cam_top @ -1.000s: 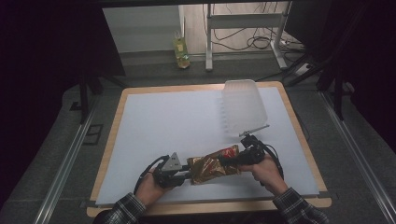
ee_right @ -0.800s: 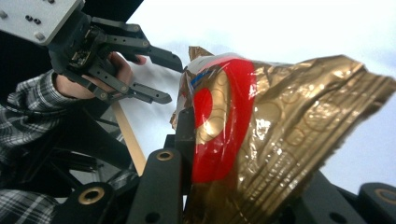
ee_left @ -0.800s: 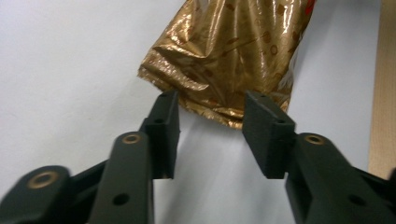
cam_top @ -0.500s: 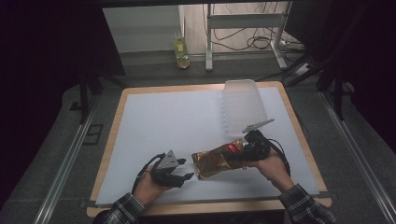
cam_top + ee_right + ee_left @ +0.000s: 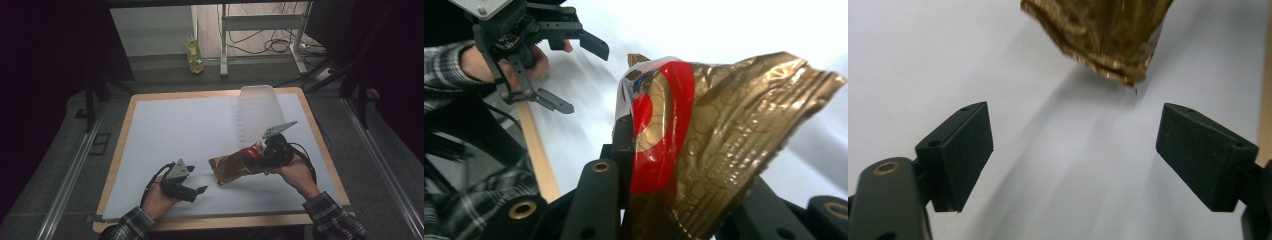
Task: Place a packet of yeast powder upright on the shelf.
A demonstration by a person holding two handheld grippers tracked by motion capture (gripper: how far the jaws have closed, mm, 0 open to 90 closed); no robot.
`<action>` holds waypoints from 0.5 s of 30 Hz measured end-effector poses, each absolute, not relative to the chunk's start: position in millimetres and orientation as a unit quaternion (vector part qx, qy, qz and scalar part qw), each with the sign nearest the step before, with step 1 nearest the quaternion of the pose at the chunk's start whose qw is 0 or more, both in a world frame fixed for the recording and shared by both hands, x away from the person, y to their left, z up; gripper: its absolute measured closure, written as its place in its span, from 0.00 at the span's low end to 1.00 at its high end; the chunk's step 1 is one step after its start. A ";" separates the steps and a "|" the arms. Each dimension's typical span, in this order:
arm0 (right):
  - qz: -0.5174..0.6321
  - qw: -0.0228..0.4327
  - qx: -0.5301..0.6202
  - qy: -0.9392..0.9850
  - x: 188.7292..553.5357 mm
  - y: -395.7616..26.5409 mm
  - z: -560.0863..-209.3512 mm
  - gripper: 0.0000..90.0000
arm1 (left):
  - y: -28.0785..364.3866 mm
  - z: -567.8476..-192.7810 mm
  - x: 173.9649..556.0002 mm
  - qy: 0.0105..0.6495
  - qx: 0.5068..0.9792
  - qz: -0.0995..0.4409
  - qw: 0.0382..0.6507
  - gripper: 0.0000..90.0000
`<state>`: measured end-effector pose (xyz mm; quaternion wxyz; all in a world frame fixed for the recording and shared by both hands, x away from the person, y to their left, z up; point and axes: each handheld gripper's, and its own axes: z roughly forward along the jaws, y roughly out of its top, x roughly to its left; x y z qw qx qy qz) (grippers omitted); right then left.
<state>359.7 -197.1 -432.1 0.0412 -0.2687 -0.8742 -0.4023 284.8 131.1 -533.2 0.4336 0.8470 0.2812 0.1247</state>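
High view: right tongs (image 5: 252,159) clamp the gold snack bag (image 5: 230,168), lifted off the bench (image 5: 165,135); left tongs (image 5: 199,191) gape empty nearby; best keep the bag level, grip firm.

I see the foil bag (image 5: 235,167) at lower centre-right of the worktop (image 5: 165,130), my left tongs (image 5: 201,190) lower left of it, a plastic container (image 5: 257,111) behind it.

1 gold packet (image 5: 232,167) | 1 clear tub (image 5: 257,112) | 1 bottle (image 5: 194,52) | 2 grippers
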 end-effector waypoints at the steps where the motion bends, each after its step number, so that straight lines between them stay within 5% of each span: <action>1: -0.401 0.034 -0.263 -0.877 359.8 -197.3 -430.2 0.81 | 130.8 -533.3 284.8 0.282 0.848 0.125 0.432 0.14; 15: -0.390 -0.014 -0.224 -0.893 364.1 -204.2 -410.1 0.81 | 132.3 -533.9 286.8 0.293 0.843 0.142 0.427 0.00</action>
